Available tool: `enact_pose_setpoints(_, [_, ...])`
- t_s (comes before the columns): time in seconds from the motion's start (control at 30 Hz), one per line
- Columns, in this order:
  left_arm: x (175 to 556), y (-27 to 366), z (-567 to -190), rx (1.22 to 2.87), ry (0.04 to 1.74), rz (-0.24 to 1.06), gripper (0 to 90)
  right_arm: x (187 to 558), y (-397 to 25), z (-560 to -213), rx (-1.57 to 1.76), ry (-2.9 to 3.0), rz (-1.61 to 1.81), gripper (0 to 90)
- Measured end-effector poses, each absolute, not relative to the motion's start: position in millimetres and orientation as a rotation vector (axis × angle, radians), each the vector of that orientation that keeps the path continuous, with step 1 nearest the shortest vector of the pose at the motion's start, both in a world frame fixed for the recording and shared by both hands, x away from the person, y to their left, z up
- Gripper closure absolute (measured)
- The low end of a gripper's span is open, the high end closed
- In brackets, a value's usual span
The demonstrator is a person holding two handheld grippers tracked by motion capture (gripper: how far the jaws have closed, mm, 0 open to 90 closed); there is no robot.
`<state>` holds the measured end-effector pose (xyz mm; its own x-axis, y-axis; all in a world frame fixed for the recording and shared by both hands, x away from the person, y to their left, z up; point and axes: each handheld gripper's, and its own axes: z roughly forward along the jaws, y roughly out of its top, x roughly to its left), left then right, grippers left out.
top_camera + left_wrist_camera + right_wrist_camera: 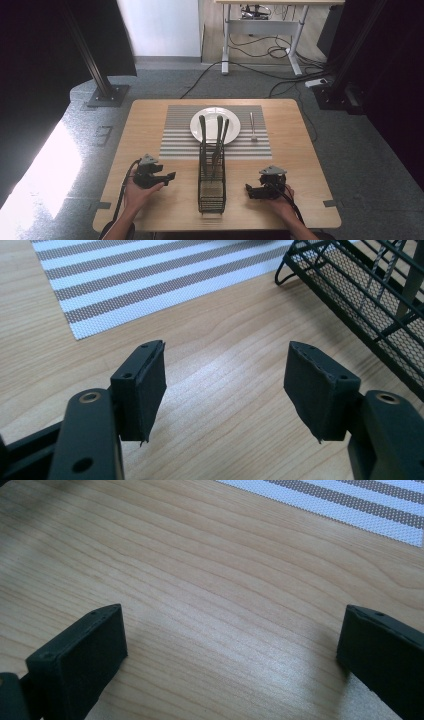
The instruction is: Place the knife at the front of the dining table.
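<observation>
A black wire cutlery rack [211,182] stands at the front middle of the wooden table [145,120], with several utensils [218,136] upright in it. Behind it a white plate [215,124] lies on a striped placemat [185,140], and a fork [252,126] lies on the mat to the plate's right. My left gripper [170,176] rests left of the rack, open and empty, its jaws pointing toward the rack [360,295]. My right gripper [249,191] sits right of the rack, open wide over bare wood [225,605], holding nothing.
The placemat corner [85,325] lies just ahead of the left gripper; another mat corner [400,525] is at the upper right of the right gripper view. Beyond the table are black frame posts [102,82], a desk's legs [226,45] and floor cables [280,75].
</observation>
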<state>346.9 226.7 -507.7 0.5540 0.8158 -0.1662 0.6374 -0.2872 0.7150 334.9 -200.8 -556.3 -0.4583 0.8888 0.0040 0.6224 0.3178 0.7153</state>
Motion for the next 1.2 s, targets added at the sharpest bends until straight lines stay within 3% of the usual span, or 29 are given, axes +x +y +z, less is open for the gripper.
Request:
enact_pose_setpoints(0.5, [346.4,231.0,-490.7,1.946,1.139,0.301,34.2,334.9,-203.9,-556.2,1.333,2.211,0.934,0.0])
enact_pose_setpoints(0.67, [343.5,218.1,-474.0,1.957,1.064,0.422,34.9,335.1,-204.0,-556.2,1.33,2.213,0.935,0.0])
enact_pose_setpoints(1.2, [366.4,203.8,-448.6,1.875,1.038,0.326,35.6,335.1,-203.9,-556.2,1.331,2.213,0.936,0.0])
